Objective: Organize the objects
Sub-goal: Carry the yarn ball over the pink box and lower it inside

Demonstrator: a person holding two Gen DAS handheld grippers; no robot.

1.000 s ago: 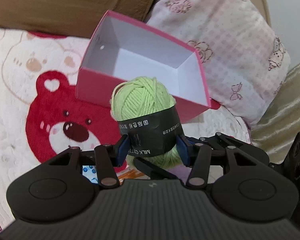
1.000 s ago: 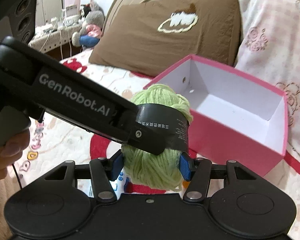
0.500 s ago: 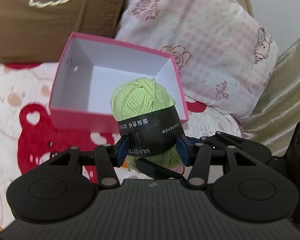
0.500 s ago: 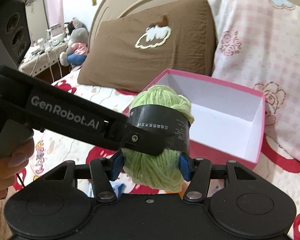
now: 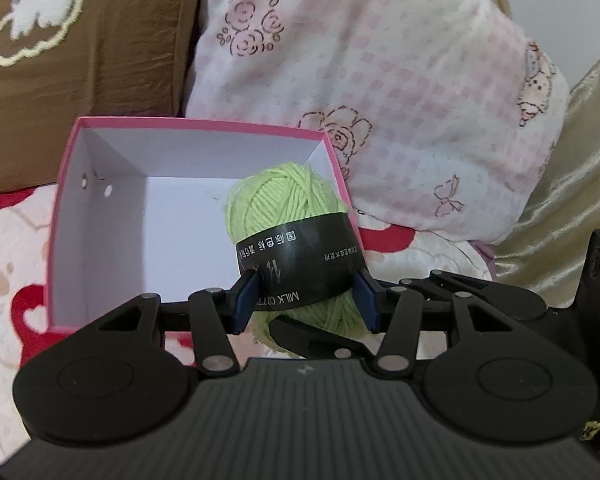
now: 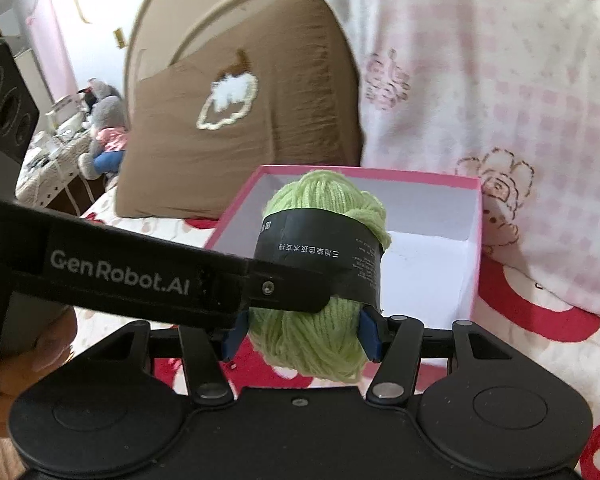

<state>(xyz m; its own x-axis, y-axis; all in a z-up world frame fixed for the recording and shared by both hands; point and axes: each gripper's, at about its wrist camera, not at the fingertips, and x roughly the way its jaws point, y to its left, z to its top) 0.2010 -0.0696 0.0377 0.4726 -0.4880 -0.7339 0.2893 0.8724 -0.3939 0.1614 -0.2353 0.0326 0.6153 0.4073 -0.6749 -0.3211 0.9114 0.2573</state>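
Your left claw (image 5: 305,297) and right claw (image 6: 302,334) both clamp the same ball of light-green yarn with a black paper band (image 5: 290,236), carried in the air above the bed. Each claw stands part-way closed, its blue pads pressed into the skein's sides: the left on the band, the right on the bare yarn just below it. In the right wrist view the left claw's black finger crosses in from the left and lies against the band, so the two grips sit at an angle to each other.

The relation that matters is the yarn against the open pink cardboard box with a white inside (image 5: 100,216). The box sits on the white quilt printed with red bears (image 5: 4,264), in front of a brown pillow (image 5: 80,60) and a pink checked pillow (image 5: 400,92). From both wrist views the skein hangs ahead of the claws, over the box's near edge and toward its right-hand side, with the empty floor of the box beyond and below it. The skein's long axis runs roughly upright, the band circling its middle.

Neither hand looks clearly nearer the box. The likely next step is to carry the skein further over the opening, lower it and let go.
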